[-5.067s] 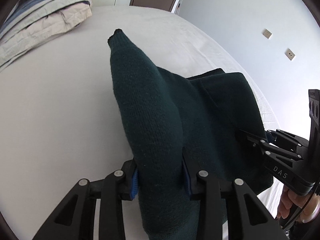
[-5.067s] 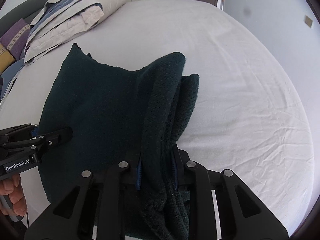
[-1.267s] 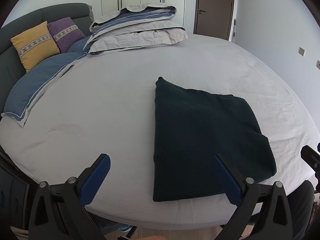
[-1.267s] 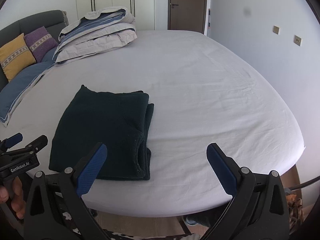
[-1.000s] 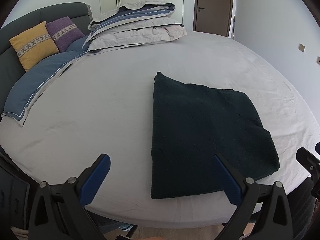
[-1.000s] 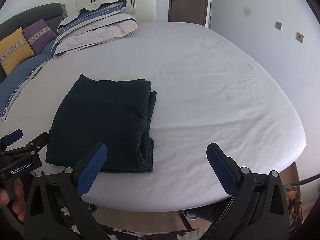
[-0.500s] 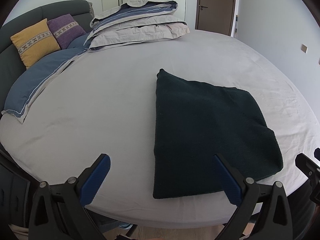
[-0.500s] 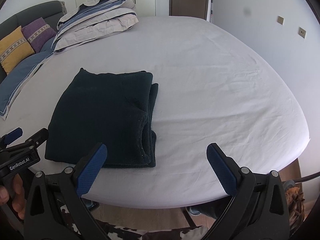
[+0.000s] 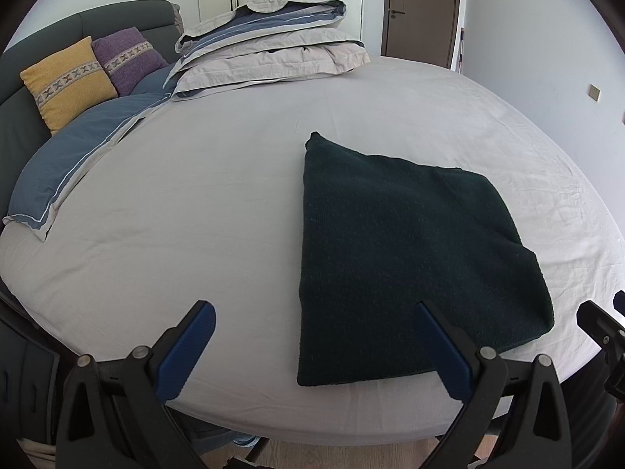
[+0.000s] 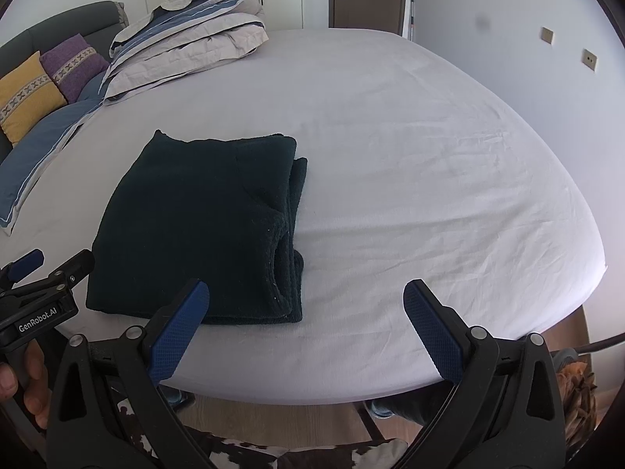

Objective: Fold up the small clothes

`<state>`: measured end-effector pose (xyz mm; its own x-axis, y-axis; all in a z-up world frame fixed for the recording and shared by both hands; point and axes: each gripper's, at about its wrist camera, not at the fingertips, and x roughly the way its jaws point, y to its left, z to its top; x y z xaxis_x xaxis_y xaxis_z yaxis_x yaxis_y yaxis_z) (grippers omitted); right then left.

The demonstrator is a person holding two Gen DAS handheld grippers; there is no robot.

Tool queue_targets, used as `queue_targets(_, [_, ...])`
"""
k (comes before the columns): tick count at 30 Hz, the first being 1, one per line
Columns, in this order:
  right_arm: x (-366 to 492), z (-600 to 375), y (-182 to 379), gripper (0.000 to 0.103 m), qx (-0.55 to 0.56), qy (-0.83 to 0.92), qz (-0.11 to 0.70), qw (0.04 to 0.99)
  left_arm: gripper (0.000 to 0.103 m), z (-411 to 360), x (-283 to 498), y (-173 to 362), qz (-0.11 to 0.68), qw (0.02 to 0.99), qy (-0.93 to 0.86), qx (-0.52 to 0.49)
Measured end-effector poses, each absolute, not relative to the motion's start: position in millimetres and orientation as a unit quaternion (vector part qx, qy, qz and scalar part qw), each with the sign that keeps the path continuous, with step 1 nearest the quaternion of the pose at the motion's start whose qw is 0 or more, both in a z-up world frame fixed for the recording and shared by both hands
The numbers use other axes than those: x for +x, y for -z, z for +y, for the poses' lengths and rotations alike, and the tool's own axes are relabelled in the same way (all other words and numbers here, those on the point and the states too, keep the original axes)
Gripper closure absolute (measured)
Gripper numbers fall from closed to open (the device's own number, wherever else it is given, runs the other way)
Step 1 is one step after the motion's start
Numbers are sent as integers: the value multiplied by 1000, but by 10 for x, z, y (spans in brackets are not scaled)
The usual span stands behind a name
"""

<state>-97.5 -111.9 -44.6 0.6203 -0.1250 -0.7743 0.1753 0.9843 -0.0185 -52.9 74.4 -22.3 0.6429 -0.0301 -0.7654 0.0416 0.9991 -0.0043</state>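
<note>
A dark green knit sweater (image 9: 406, 258) lies folded into a flat rectangle on the white sheet of the bed (image 9: 218, 203). In the right wrist view the sweater (image 10: 203, 226) shows its layered folded edge on the right. My left gripper (image 9: 312, 324) is open, held back near the bed's front edge, its right pad over the sweater's near corner in the image. My right gripper (image 10: 304, 297) is open too, empty, near the bed's front edge and right of the sweater. The left gripper (image 10: 43, 269) also shows at the left of the right wrist view, held by a hand (image 10: 23, 387).
A folded duvet (image 9: 273, 58) is stacked at the far side of the bed. Yellow and purple cushions (image 9: 70, 82) lean on a dark headboard at the far left. A blue pillow (image 9: 78, 160) lies on the left. A wall runs along the right, a door (image 9: 422, 11) beyond.
Five seconds ago both grippers were shut on the sweater; now it lies folded and both are open. Over the last second, both views shifted only slightly.
</note>
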Motion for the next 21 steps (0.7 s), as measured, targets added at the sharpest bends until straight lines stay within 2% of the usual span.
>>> queue_targets(21, [-983,-1126,469,1,33,85,430,898,0,747,-537,257,424,905,20,7])
